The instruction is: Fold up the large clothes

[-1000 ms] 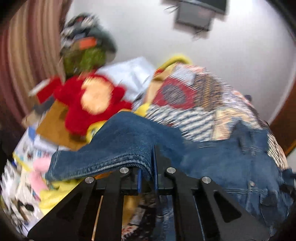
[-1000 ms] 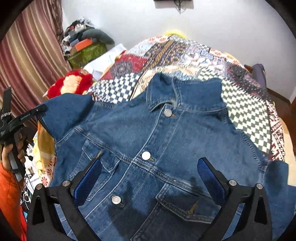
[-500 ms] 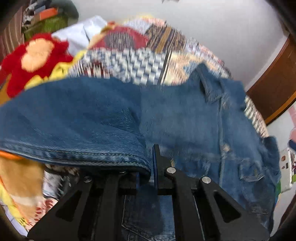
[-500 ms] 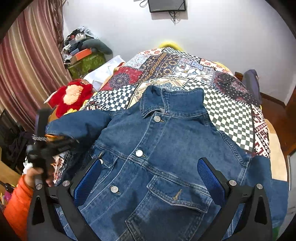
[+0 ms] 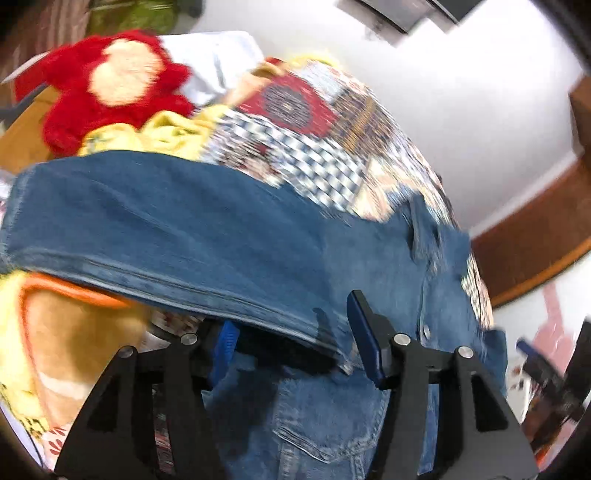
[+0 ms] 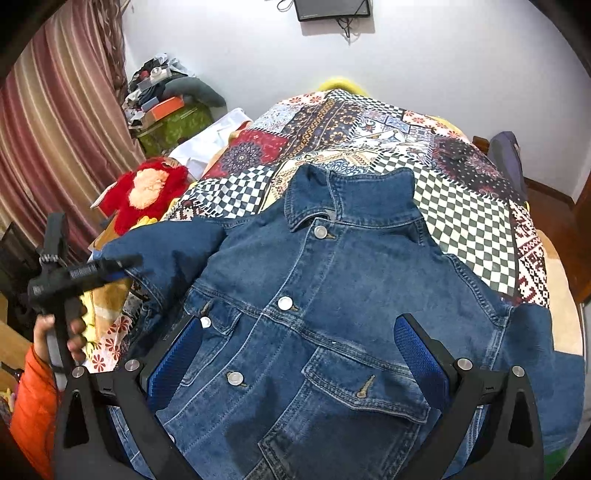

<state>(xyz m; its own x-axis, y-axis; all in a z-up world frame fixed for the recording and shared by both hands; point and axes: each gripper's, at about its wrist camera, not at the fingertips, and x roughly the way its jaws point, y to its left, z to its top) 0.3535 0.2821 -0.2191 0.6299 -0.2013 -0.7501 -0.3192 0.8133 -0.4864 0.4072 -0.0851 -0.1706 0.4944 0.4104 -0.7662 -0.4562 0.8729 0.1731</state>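
Observation:
A blue denim jacket [image 6: 332, 314] lies front up, buttoned, on a patchwork bedspread [image 6: 461, 206], collar toward the far wall. Its left sleeve [image 5: 166, 236] is lifted and drawn across above the jacket body. My left gripper [image 5: 291, 343] now has its jaws apart, with the sleeve cuff lying loosely between them; in the right wrist view it [image 6: 122, 264] sits at the sleeve end, held by a hand. My right gripper [image 6: 299, 354] is open wide and empty, hovering over the jacket's lower front and chest pocket.
A red plush toy [image 6: 144, 195] and white cloth [image 6: 207, 147] lie left of the bed. A pile of boxes and clothes [image 6: 170, 107] stands by the striped curtain [image 6: 55, 140]. A dark screen [image 6: 332, 9] hangs on the far wall.
My left gripper carried the sleeve rightward over the jacket, then its jaws opened from shut on the cuff. My right gripper stayed open, rising slightly.

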